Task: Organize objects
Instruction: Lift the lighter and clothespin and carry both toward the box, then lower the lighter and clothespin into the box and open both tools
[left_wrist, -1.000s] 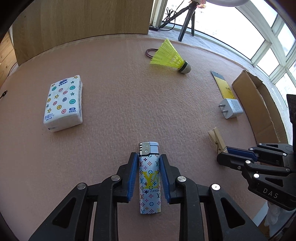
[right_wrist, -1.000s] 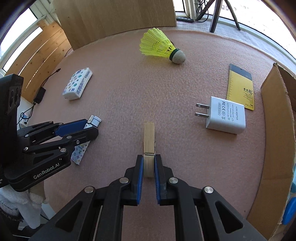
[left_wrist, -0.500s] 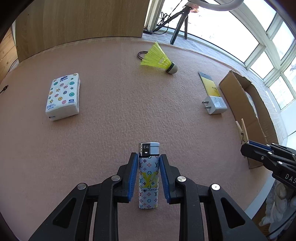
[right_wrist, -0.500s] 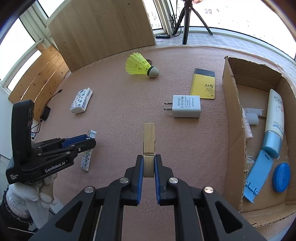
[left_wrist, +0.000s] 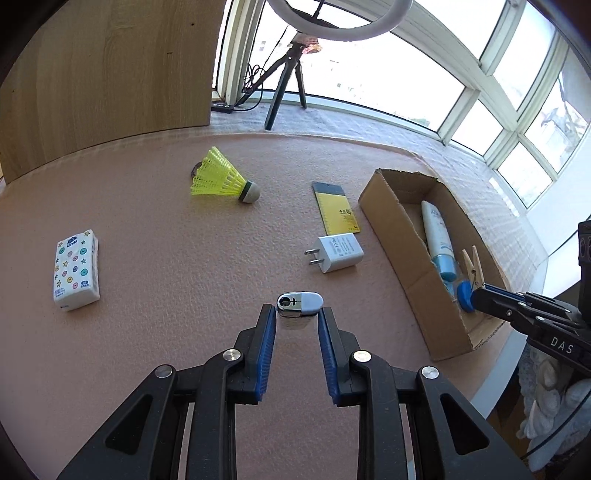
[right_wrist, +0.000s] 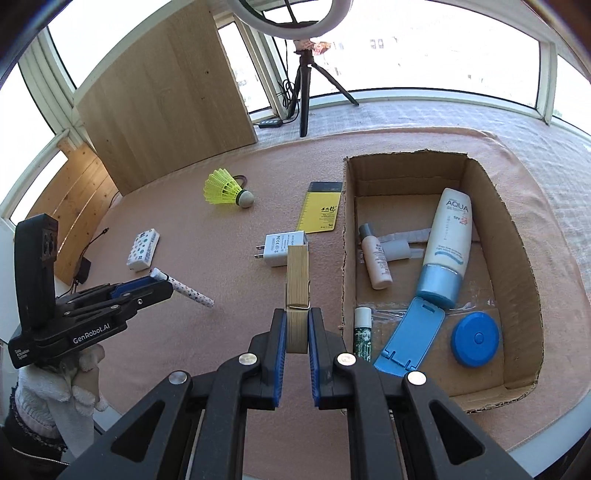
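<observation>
My left gripper (left_wrist: 295, 317) is shut on a patterned lighter (left_wrist: 300, 308), held above the pink table and seen end-on; the lighter also shows in the right wrist view (right_wrist: 184, 288). My right gripper (right_wrist: 296, 325) is shut on a wooden clothespin (right_wrist: 297, 280), held in the air just left of the open cardboard box (right_wrist: 517, 236). In the left wrist view the clothespin (left_wrist: 472, 264) hangs over the box (left_wrist: 406, 236). The box holds a sunscreen tube (right_wrist: 448, 240), a small bottle (right_wrist: 375, 262), a blue case (right_wrist: 410, 336), a blue round lid (right_wrist: 475, 339) and other small items.
On the table lie a yellow shuttlecock (left_wrist: 221, 179), a tissue pack (left_wrist: 77, 269), a white charger plug (left_wrist: 336, 253) and a yellow card (left_wrist: 335, 214). A wooden panel (left_wrist: 110, 74) and a tripod (right_wrist: 306, 81) stand at the back.
Both grippers have risen and tilted up with their objects. The right gripper has carried the clothespin right to the box's edge. The lighter now points away, seen end-on.
</observation>
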